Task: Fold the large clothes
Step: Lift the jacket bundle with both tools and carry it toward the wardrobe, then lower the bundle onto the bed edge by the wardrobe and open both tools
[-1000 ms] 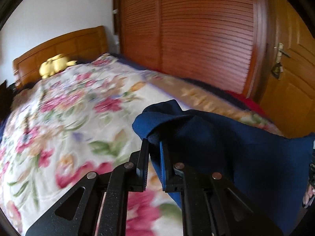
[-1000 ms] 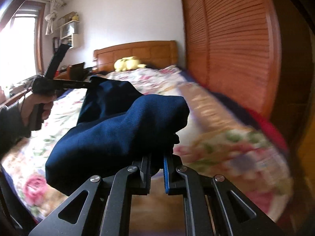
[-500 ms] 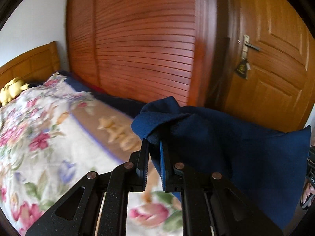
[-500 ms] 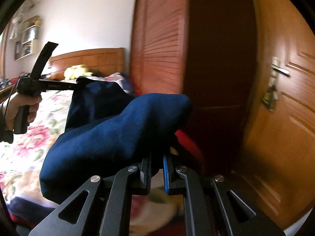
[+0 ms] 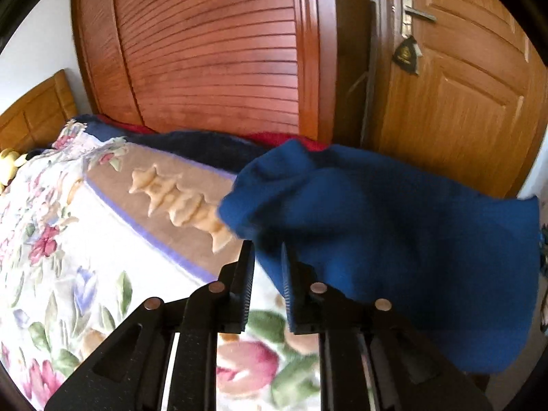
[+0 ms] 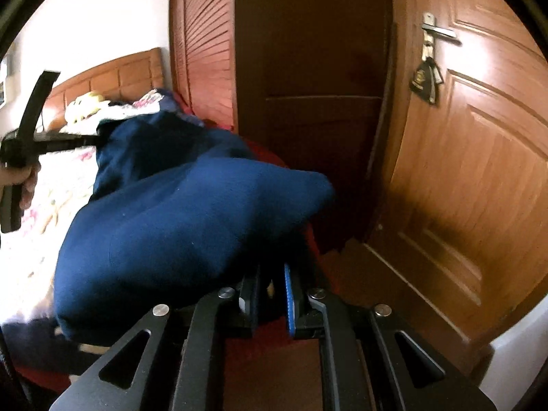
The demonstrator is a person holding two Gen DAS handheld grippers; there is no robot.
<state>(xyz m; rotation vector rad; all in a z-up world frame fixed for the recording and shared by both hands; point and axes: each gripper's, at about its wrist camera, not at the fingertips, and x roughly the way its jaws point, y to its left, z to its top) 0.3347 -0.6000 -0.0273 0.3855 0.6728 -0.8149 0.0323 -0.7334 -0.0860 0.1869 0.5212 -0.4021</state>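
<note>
Currently navy garment [image 5: 394, 239] hangs in air between both grippers, above floral bedspread [image 5: 68, 257] edge. Left gripper [image 5: 267, 284] jaws slightly apart, cloth edge between them, draping right. Right gripper [image 6: 270, 294] jaws nearly closed, pinching cloth bunch, fabric bulging up-left. Louvered wardrobe [image 5: 212, 48], door [image 6: 472, 157] behind.

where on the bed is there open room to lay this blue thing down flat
Open quilt: the floral bedspread left of the left claw, up to its tan border strip. Crowded: the wardrobe-side edge, with dark blue and red bedding, and the headboard end, where a yellow plush toy lies.
</note>
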